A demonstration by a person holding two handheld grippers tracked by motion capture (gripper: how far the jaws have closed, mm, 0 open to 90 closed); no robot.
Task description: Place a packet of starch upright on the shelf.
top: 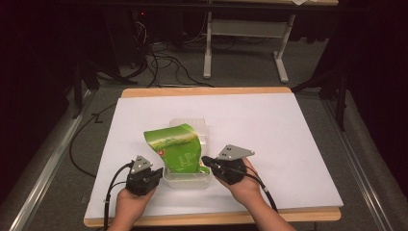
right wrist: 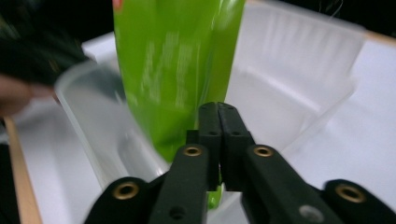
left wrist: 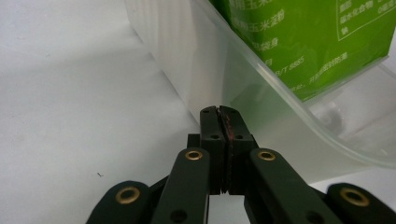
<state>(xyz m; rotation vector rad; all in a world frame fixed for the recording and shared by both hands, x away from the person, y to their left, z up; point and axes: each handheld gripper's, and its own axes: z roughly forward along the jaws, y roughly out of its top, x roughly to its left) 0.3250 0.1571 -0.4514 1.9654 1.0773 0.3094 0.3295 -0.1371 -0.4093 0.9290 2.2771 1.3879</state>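
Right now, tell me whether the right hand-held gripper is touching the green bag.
Touching. In the right gripper view, the right hand-held gripper has its jaws closed on the green bag's edge.

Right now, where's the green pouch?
In the high view the green pouch stands tilted in the clear tub near the table's front centre, between the left gripper and right gripper.

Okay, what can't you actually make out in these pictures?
- Printed text on the green bag: left gripper view, cut off by the top and right edges.
- Whether the right tongs pinch the bag: right gripper view, motion blur.
- Floor of the clear container: high view, covered by the bag.
- Left tongs: high view, too small.
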